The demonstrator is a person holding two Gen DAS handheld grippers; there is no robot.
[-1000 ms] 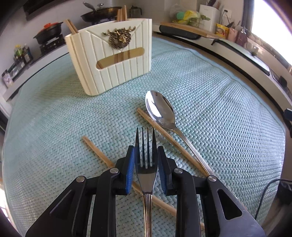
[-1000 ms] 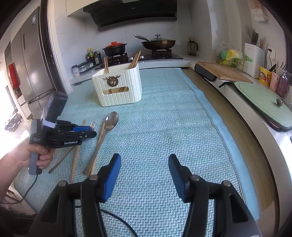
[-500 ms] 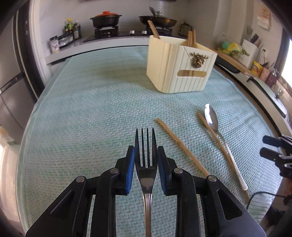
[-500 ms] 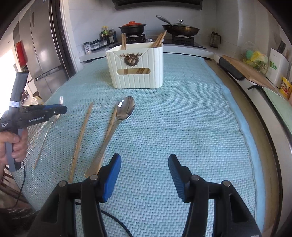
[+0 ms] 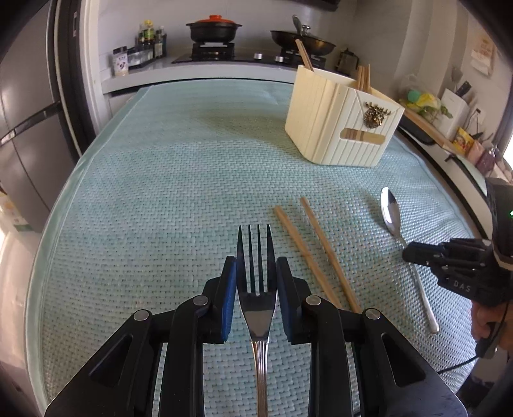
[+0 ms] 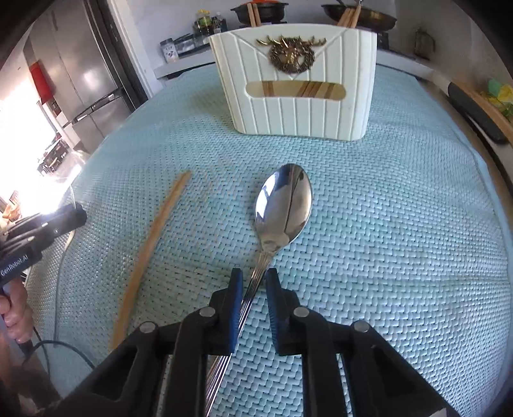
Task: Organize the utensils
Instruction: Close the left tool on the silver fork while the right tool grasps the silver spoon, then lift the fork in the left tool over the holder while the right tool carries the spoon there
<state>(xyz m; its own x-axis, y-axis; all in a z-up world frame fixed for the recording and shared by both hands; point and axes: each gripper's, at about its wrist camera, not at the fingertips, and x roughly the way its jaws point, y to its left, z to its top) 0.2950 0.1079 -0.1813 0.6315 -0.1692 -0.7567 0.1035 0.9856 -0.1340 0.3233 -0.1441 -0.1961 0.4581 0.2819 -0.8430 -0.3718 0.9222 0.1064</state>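
My left gripper (image 5: 256, 266) is shut on a steel fork (image 5: 256, 288), tines pointing forward, above the teal woven mat (image 5: 160, 192). My right gripper (image 6: 253, 282) has its jaws close on either side of the handle of a steel spoon (image 6: 283, 205) that lies on the mat; a small gap shows on the right side. The cream utensil holder (image 6: 293, 83) with a brass emblem stands upright behind the spoon and holds chopsticks. It also shows in the left wrist view (image 5: 343, 125). Two loose chopsticks (image 5: 317, 253) lie on the mat between fork and spoon (image 5: 392, 215).
One chopstick (image 6: 150, 247) lies left of the spoon in the right wrist view. A stove with a red-lidded pot (image 5: 213, 27) and a wok (image 5: 301, 40) stands behind the mat. A fridge (image 6: 86, 80) is at the left. A cutting board (image 5: 429, 128) lies on the right counter.
My right gripper has dropped low over the spoon and its jaws have narrowed around the handle. My left gripper keeps the fork and has swung slightly, so the holder sits further right.
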